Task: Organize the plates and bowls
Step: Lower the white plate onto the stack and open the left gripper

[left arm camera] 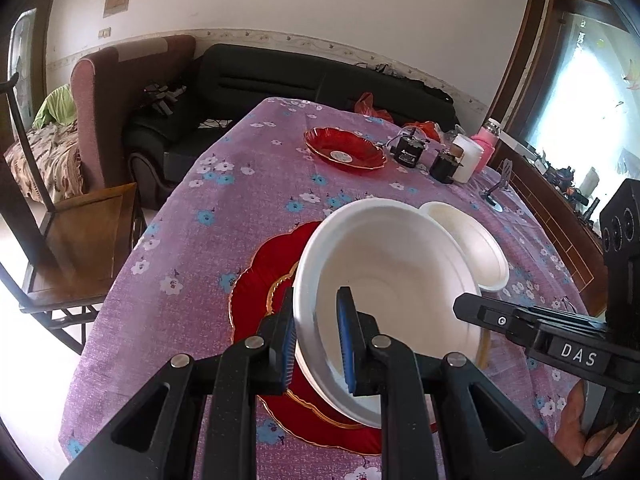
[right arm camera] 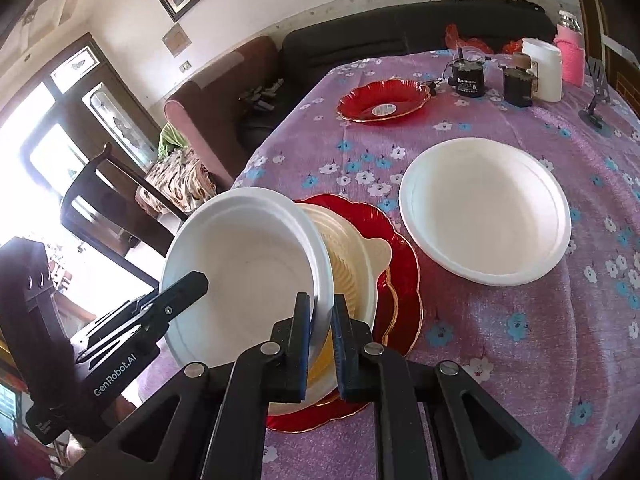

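— At the lower right of the left view, what's written?
— "DAS" on my right gripper [left arm camera: 472,308]; the right view's lower left shows "GenRobot.AI" on my left gripper [right arm camera: 200,280].
— And the white bowl [left arm camera: 384,276]?
— Plain, tilted, mid-frame above the red plate [left arm camera: 256,280] on the counter [left arm camera: 192,240]. My left fingers [left arm camera: 347,344] clamp its near rim, my right fingers [right arm camera: 303,332] its opposite rim, beside a ribbed cream bowl [right arm camera: 352,264].

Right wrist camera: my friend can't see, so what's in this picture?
Both grippers, right and left, pinch opposite rims of a tilted white bowl over a cream bowl on a red plate. Another white plate lies beside them.
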Available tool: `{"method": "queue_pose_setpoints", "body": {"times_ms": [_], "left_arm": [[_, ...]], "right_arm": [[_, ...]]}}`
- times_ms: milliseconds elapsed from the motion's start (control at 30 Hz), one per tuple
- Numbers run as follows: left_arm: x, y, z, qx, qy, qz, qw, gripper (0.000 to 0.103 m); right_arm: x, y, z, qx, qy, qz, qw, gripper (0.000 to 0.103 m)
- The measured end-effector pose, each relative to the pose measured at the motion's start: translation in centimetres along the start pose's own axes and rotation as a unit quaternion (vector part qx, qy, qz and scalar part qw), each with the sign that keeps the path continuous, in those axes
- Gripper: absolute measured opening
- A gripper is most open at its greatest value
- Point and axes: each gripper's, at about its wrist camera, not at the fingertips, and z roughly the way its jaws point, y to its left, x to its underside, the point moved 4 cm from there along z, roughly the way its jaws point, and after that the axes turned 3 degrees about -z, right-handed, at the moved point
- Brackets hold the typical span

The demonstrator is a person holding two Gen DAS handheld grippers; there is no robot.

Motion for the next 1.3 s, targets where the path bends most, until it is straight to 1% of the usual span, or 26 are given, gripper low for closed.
{"method": "queue_pose_setpoints", "body": {"times_ms": [167, 567, 1033, 1300], "left_arm": [[0.0, 0.0, -0.2, -0.004, -0.004, 0.0, 1.0, 0.017], [-0.1, 0.0, -0.5, -0.005, -0.008, -0.001, 0.9999, 0.017], [-0.4, -0.1, -1.0, -0.006, -0.016, -0.002, 0.9999, 0.017], [-0.6, -0.2, -1.6, -0.008, -0.022, -0.005, 0.9997, 0.018]], "right_arm": [[0.2, 0.6, -0.2, 0.025, -0.01, -0.024, 0.999, 0.014], [0.0, 0.5, -0.5, 0.03, -0.017, -0.026, 0.999, 0.014], [0.0, 0.1, -1.6, 0.026, -0.029, -0.016, 0.999, 0.014], [0.0, -0.7, -2.2, 0.014, -0.031, -0.001, 0.999, 0.014]]}}
